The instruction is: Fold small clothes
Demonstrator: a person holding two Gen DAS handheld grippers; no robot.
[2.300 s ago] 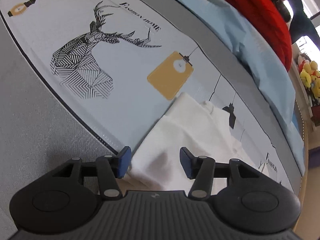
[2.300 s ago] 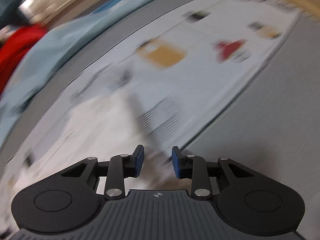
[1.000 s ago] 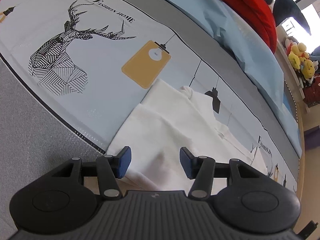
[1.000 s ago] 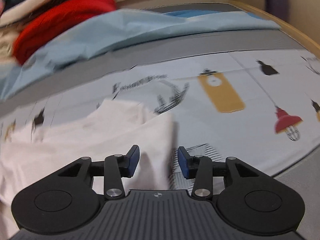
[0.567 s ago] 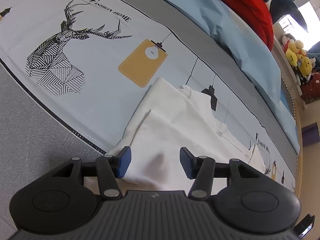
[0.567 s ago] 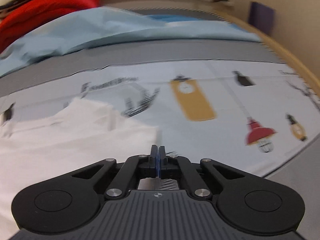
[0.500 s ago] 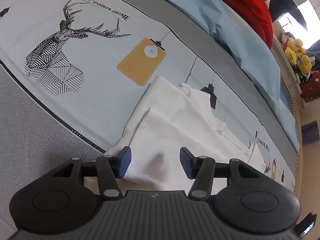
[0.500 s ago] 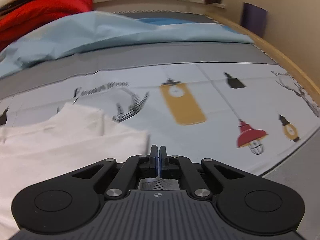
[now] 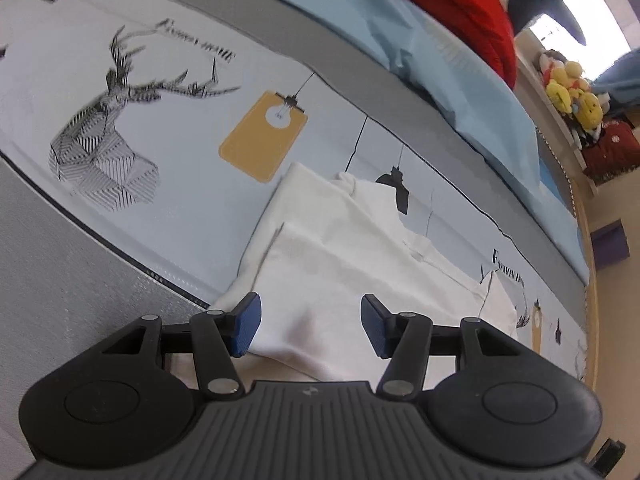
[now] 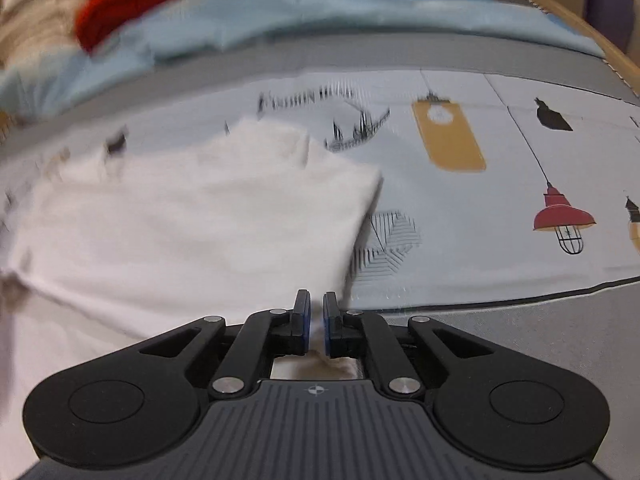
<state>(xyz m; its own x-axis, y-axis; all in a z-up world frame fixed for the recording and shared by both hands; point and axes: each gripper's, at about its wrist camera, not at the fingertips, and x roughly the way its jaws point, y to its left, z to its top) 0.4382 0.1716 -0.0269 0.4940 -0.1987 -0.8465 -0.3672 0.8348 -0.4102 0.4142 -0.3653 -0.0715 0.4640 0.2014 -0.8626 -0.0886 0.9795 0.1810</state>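
A small white garment (image 9: 340, 264) lies partly folded on a pale printed mat (image 9: 168, 184). It also shows in the right wrist view (image 10: 192, 220), blurred. My left gripper (image 9: 308, 326) is open, its blue pads either side of the garment's near edge, not gripping it. My right gripper (image 10: 316, 320) is shut on the garment's near right corner; white cloth shows between and behind its pads.
A light blue sheet (image 9: 440, 64) and a red blanket (image 9: 452, 4) lie beyond the mat. Yellow plush toys (image 9: 572, 88) sit on a shelf at far right. Grey mattress fabric (image 9: 60, 280) borders the mat near me.
My right gripper closed and now pinches the garment's corner; its view swung left over the cloth. My left gripper stays open over the near edge, view shifted slightly.
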